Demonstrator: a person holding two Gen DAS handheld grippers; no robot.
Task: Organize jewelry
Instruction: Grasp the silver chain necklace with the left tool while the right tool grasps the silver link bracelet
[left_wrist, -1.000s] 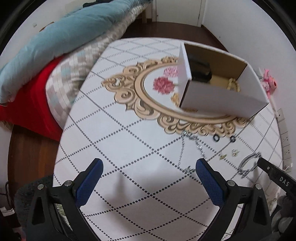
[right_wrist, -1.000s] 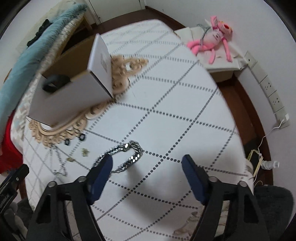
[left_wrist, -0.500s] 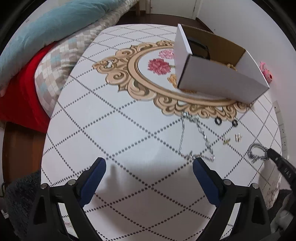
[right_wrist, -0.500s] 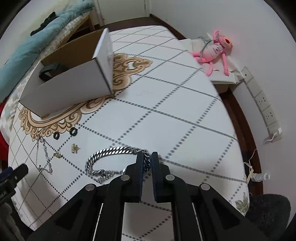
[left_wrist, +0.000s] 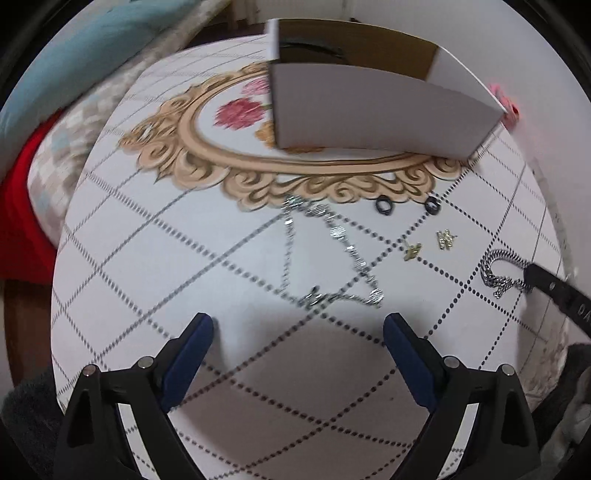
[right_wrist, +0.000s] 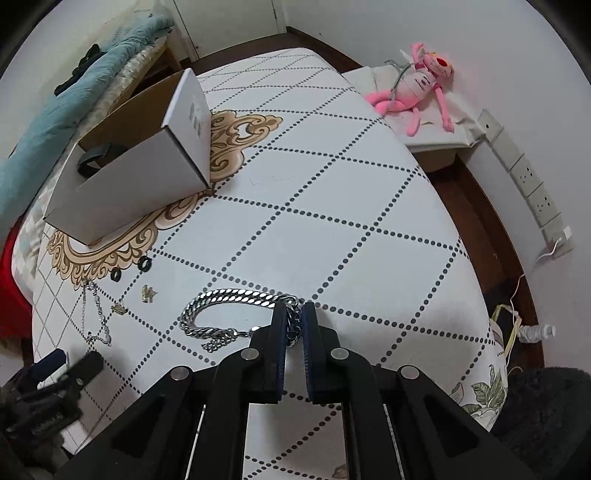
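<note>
My right gripper (right_wrist: 294, 314) is shut on one end of a thick silver chain bracelet (right_wrist: 225, 299) that lies on the white table; the bracelet also shows at the right in the left wrist view (left_wrist: 498, 271). My left gripper (left_wrist: 297, 332) is open and empty, just in front of a thin silver necklace (left_wrist: 332, 254). Two black rings (left_wrist: 384, 204), (left_wrist: 431, 204) and two small gold earrings (left_wrist: 412, 251), (left_wrist: 446, 238) lie beyond it. A white cardboard box (left_wrist: 369, 118) stands behind, open at the top, with a dark item inside (right_wrist: 94, 157).
The oval table (right_wrist: 351, 206) has a dotted diamond pattern and a gold ornamental frame (left_wrist: 258, 177). A bed with a blue duvet (left_wrist: 74, 62) is at the left. A pink plush toy (right_wrist: 417, 88) lies on a low shelf beyond the table's right edge.
My right gripper closed on the bracelet's end. My left gripper moved lower and closer to the necklace, still open.
</note>
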